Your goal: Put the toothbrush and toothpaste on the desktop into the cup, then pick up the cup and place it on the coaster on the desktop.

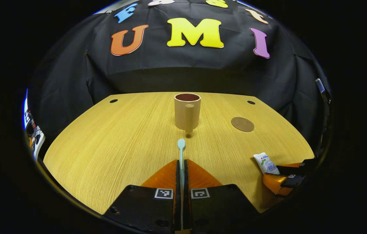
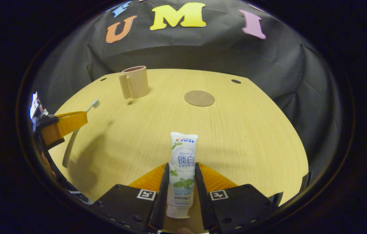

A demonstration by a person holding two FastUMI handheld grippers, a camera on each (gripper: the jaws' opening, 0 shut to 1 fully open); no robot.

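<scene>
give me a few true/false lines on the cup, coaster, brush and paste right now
1. The left gripper is shut on the toothbrush. True.
2. The toothpaste is already in the cup. False: it sits between the right gripper's fingers, over the table.
3. The cup stands on the coaster. False: they are apart, the coaster bare.
4. The cup is upright. True.
5. The toothbrush lies flat on the table. False: the left gripper holds it.

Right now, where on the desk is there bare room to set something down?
Bare wood runs left of the cup, between cup and coaster, and past the coaster toward the desk edge. The near edge is crowded: left gripper clamps the toothbrush, right gripper clamps the toothpaste.
</scene>
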